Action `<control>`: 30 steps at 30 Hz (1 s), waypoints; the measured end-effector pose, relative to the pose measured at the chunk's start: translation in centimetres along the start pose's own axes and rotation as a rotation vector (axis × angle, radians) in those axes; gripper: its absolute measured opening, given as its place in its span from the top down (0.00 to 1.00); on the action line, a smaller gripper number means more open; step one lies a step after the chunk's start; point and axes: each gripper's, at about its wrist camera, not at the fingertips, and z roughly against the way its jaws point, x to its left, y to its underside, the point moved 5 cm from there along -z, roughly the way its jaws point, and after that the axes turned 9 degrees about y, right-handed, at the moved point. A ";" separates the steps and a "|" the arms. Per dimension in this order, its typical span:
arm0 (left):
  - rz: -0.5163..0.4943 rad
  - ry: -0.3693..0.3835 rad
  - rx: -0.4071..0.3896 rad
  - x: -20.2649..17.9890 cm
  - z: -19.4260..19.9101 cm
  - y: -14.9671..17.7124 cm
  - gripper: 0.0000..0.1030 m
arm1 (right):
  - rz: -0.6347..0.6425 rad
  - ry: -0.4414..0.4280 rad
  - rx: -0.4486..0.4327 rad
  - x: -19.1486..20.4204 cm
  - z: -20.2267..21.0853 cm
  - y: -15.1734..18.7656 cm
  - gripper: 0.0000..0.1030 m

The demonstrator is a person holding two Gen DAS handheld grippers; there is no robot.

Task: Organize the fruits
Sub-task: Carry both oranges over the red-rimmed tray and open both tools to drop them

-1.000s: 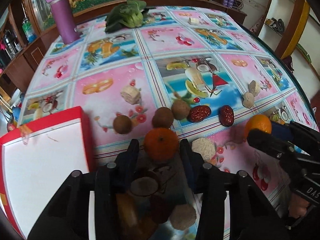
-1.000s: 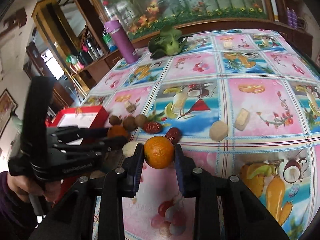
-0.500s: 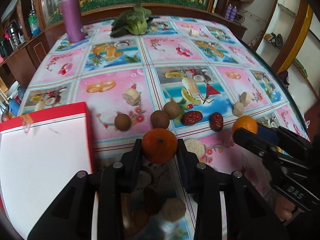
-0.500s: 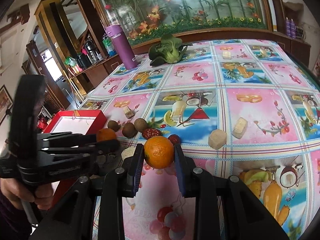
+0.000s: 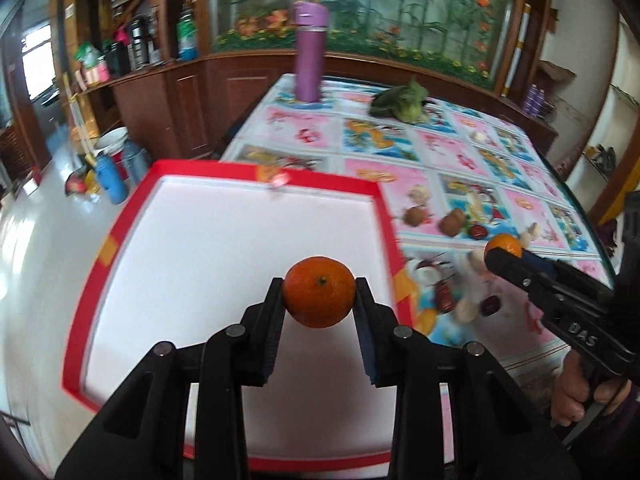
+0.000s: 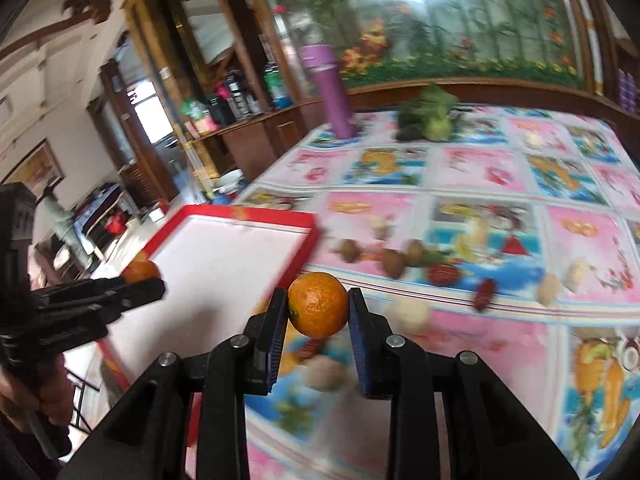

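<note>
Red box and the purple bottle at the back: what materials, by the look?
Red box: likely cardboard. Matte red rim, flat white inside, taped corners.
Purple bottle: looks like coated metal or plastic. Smooth, opaque wall with a pale band under the lid; which one is unclear from here.

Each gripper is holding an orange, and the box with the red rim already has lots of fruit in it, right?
Not quite. Each gripper does hold an orange: the left gripper has one orange, the right gripper the other orange. But the left wrist view shows the box with no fruit inside yet.
</note>
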 end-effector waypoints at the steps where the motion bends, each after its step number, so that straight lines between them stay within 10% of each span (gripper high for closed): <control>1: 0.007 -0.016 0.003 0.6 0.1 0.5 0.65 | 0.013 -0.020 0.002 1.2 -0.2 -0.1 0.72; 17: 0.101 -0.108 0.054 6.4 -0.8 4.2 0.65 | 0.136 -0.079 0.212 11.0 -5.9 4.5 0.69; 30: 0.081 -0.119 -0.015 4.9 1.8 3.8 0.38 | 0.089 -0.078 0.052 6.8 0.0 2.8 0.54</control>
